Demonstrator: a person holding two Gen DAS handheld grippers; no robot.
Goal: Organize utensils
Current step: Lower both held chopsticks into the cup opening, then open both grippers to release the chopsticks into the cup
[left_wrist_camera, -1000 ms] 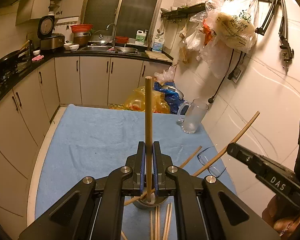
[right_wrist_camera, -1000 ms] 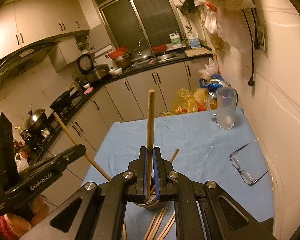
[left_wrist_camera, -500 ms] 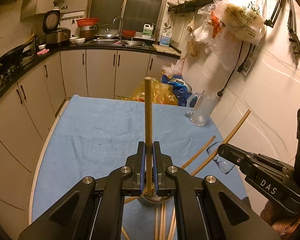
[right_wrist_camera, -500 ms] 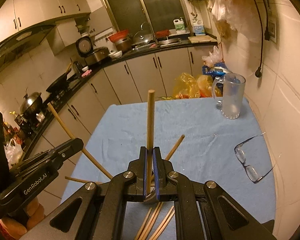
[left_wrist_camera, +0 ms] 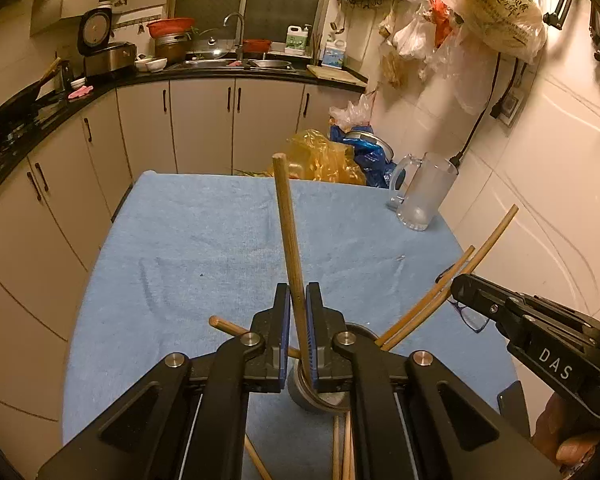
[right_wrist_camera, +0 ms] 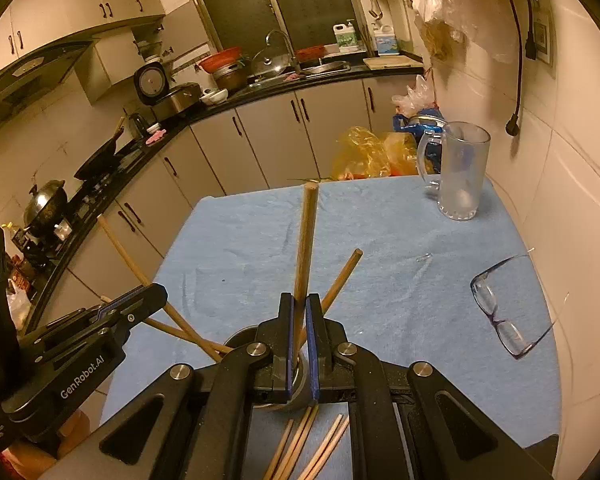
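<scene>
My left gripper [left_wrist_camera: 298, 332] holds a wooden chopstick [left_wrist_camera: 288, 236] loosely between its slightly parted jaws, its lower end in the metal cup [left_wrist_camera: 320, 400] on the blue cloth. My right gripper [right_wrist_camera: 299, 340] is shut on another chopstick [right_wrist_camera: 305, 248], standing over the same cup [right_wrist_camera: 240, 338]. Other chopsticks [left_wrist_camera: 428, 300] lean out of the cup. Loose chopsticks [right_wrist_camera: 308, 444] lie on the cloth in front of the cup. Each gripper shows in the other's view: the right one [left_wrist_camera: 464, 286] and the left one [right_wrist_camera: 156, 294].
A glass mug [right_wrist_camera: 460, 172] stands at the far right of the blue cloth [right_wrist_camera: 380, 240]. Eyeglasses [right_wrist_camera: 500, 320] lie near the right wall. Kitchen cabinets and a counter lie beyond the table. Plastic bags [left_wrist_camera: 328, 160] sit behind the table's far edge.
Both grippers have tilted down and lowered toward the cup. The left chopstick now leans left in jaws that have loosened a little. One more chopstick end shows at the cup's left.
</scene>
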